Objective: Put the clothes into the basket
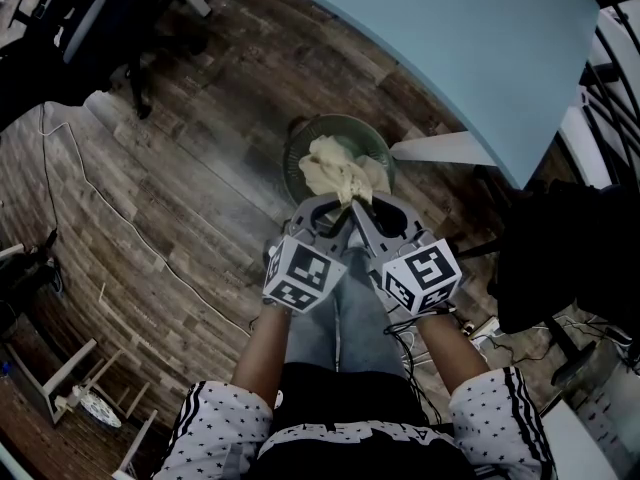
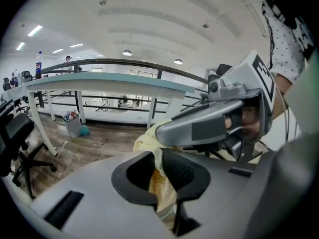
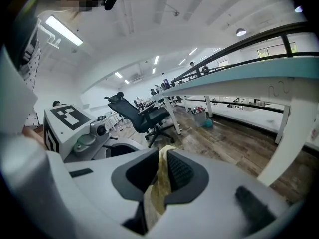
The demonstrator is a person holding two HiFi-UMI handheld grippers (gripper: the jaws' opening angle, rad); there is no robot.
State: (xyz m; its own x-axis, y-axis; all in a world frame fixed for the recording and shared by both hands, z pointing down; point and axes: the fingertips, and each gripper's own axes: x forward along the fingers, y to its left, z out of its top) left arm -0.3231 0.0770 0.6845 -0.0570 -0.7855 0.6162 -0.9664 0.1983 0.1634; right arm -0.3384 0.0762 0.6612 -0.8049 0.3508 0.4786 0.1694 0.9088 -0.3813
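I'm pinching the pale yellow cloth with both tools at once. The left tool is clamped narrow on one fold and the right tool narrow on another, tips side by side. It looks soft, light and limp, bunching and drooping, so I judge an edge pinch enough. It hangs over the green basket on the wooden floor, at twelve o'clock from my tools. The rim shows, but I can't tell whether anything else is inside.

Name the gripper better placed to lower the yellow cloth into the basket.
Left, narrowly. The left gripper and right gripper are both shut on the yellow cloth above the basket, but its bulk hangs toward the left's side.
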